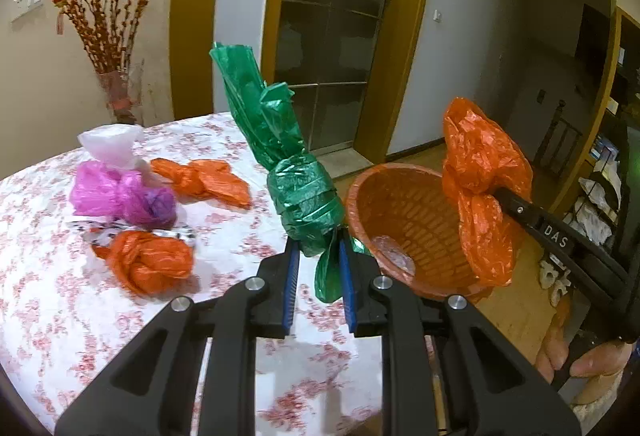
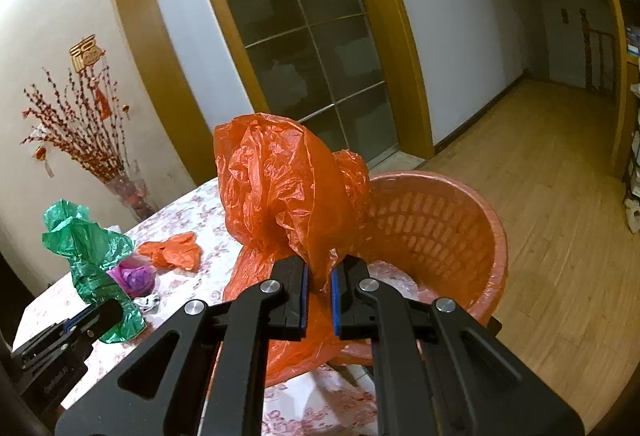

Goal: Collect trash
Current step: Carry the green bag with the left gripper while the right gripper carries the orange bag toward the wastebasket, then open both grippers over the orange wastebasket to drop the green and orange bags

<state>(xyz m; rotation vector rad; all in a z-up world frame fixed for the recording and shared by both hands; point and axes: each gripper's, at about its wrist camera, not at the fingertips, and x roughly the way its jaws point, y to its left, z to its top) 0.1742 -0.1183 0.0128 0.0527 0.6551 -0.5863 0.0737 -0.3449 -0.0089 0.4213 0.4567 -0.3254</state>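
Note:
My left gripper (image 1: 319,256) is shut on a knotted green plastic bag (image 1: 304,195) and holds it upright above the table, just left of the orange basket (image 1: 400,207). It also shows in the right wrist view (image 2: 92,256). My right gripper (image 2: 319,286) is shut on a crumpled orange plastic bag (image 2: 280,195), held over the basket's (image 2: 440,228) near rim; in the left wrist view this bag (image 1: 484,171) hangs over the basket's right side. A clear wrapper (image 1: 394,252) lies in the basket's bottom.
On the floral tablecloth (image 1: 60,296) lie a pink bag (image 1: 120,195), a white bag (image 1: 112,143), two more orange bags (image 1: 148,262) (image 1: 208,179) and a printed wrapper. A vase of red branches (image 1: 116,95) stands at the table's back. The wooden floor (image 2: 560,195) lies to the right.

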